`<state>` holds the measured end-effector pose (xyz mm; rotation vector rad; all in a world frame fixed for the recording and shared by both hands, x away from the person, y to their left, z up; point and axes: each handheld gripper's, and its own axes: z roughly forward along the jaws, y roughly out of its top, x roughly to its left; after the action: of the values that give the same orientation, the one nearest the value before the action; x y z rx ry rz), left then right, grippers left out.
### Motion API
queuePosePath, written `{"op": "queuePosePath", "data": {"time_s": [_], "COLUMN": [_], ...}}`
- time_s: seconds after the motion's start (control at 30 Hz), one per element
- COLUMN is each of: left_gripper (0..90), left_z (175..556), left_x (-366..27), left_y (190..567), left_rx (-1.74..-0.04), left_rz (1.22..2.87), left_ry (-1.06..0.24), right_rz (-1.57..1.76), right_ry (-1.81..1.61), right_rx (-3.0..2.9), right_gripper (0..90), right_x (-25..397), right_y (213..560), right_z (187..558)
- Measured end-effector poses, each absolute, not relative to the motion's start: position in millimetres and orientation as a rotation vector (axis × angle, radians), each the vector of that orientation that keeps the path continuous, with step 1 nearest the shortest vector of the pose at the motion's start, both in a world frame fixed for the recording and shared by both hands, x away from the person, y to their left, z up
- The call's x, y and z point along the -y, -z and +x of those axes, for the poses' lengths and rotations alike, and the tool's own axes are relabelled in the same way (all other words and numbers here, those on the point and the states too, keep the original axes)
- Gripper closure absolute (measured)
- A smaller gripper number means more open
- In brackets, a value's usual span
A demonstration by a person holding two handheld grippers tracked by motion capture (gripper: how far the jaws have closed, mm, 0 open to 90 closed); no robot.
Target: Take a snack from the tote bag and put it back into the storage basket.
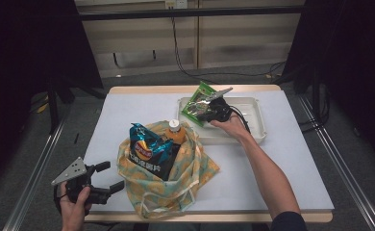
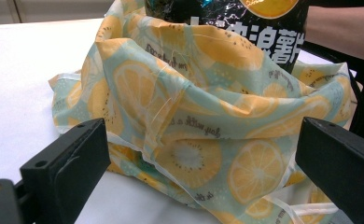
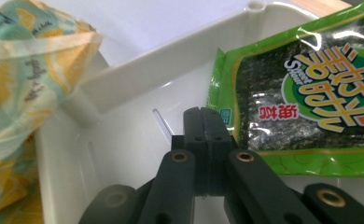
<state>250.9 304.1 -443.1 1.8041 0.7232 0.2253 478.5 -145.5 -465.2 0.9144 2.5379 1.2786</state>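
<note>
While our left gripper waits with fingers released just left of the lemon-print bag, which already holds a chip bag and bottle, our right gripper, fingers clenched on nothing, sits in the white tray right of the bag, just beside the seaweed pack, probably next to grab.

**Dim room around a lit table**

A white-topped table with a wooden edge stands on grey floor. Behind it runs a pale panelled wall with a socket at the top and a black cable hanging down. Dark curtains flank both sides. Metal rails run along the floor.
</note>
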Motion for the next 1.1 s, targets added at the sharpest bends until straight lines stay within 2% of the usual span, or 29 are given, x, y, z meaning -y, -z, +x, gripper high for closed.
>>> {"op": "queuePosePath", "data": {"time_s": [1.1], "left_gripper": [2.6], "left_z": [251.5], "left_x": [-306.3], "left_y": [443.9], "left_rx": [-0.727], "left_rz": [1.800], "left_ry": [-0.226], "right_rz": [1.015], "right_ry": [-1.070], "right_rx": [-2.495], "right_gripper": [90.0], "right_x": [149.0], "right_y": [483.6], "right_z": [500.0]}}
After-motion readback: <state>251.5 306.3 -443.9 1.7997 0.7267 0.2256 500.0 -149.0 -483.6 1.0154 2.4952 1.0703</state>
